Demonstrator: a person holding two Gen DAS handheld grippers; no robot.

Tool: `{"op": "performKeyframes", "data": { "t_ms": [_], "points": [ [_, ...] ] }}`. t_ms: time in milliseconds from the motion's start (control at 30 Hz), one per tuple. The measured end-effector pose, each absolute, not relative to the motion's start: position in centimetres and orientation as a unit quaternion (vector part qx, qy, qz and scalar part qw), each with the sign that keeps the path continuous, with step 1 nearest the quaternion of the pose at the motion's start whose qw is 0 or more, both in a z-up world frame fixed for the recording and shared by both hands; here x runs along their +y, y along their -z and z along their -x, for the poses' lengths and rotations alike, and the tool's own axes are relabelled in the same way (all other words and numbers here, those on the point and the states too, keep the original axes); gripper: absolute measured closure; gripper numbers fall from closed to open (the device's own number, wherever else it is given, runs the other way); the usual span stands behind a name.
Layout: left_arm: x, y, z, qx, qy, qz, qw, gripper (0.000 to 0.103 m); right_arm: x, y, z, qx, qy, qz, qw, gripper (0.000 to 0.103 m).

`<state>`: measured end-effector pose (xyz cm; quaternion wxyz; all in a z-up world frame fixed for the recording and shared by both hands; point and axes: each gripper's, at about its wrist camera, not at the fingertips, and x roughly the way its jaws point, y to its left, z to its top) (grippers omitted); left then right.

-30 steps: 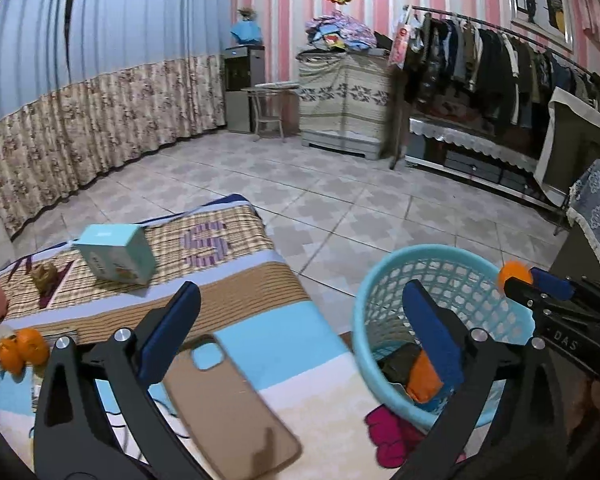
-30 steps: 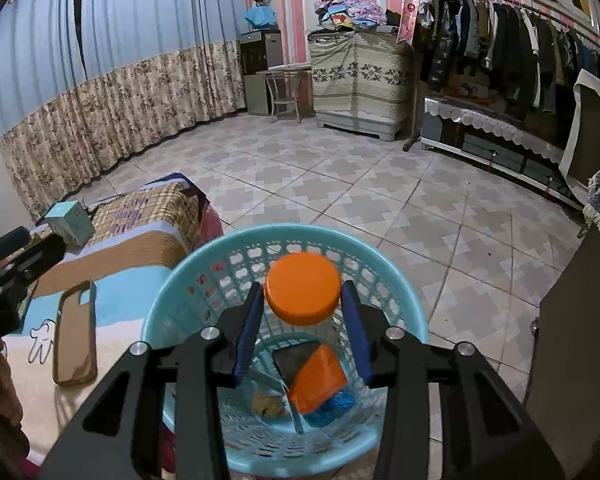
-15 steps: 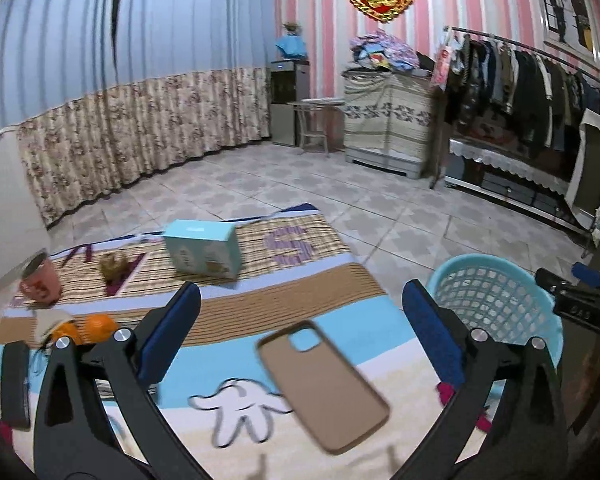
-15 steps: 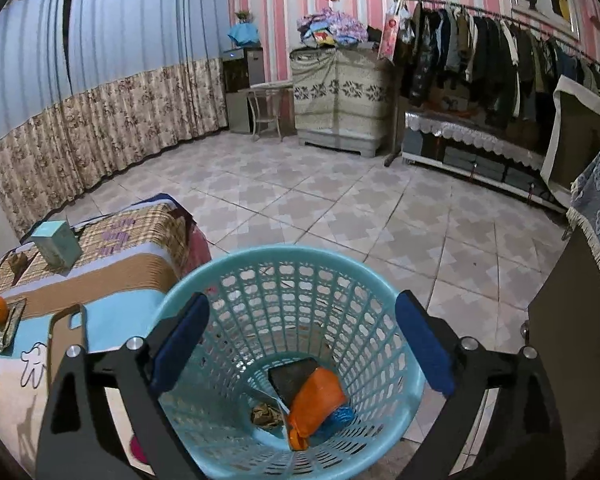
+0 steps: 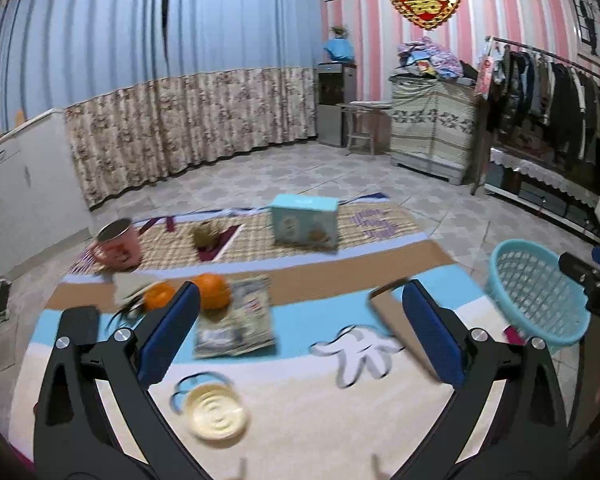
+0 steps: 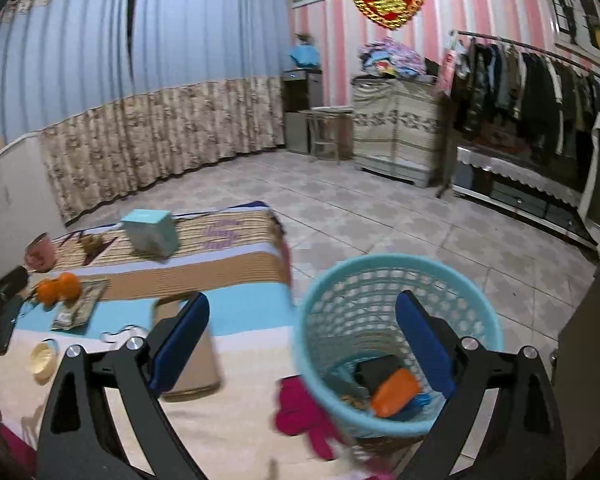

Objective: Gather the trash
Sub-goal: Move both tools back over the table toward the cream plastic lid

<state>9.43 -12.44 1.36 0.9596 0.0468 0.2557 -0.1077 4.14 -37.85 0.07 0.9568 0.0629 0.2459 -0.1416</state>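
Observation:
My left gripper [image 5: 300,332] is open and empty above the striped cloth table [image 5: 300,400]. Under it lie a crumpled snack wrapper [image 5: 236,326] and a pale round lid [image 5: 216,416]. My right gripper [image 6: 302,340] is open and empty over the near rim of the light-blue mesh basket [image 6: 396,276], which holds an orange piece [image 6: 394,392] and dark trash. The basket also shows at the right of the left wrist view [image 5: 536,292].
On the table are two oranges [image 5: 188,292], a pink mug [image 5: 118,246], a teal box [image 5: 304,226], a tan phone case [image 6: 192,360] and a black device [image 5: 78,322]. A magenta cloth [image 6: 300,404] hangs by the basket. Tiled floor and a clothes rack [image 6: 540,92] lie beyond.
My right gripper opened and let the orange lid drop into the basket, then drew back left. My left gripper swung left from the basket over the table.

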Motion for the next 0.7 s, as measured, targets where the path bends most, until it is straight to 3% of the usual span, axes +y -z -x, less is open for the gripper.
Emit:
{"op": "performKeyframes", "data": {
  "t_ms": [367,700],
  "points": [
    [-5.6,3.9,-9.5,0.303,0.064,-0.019,0.951,0.005,-29.5,3.1,-4.7,0.245,0.124,-0.022,0.961,0.011],
    [-4.3,7.8,-11.7,0.36,0.055,0.015,0.931,0.005,-27.8,4.9,-4.8,0.236,0.13,0.014,0.963,0.011]
  ]
}}
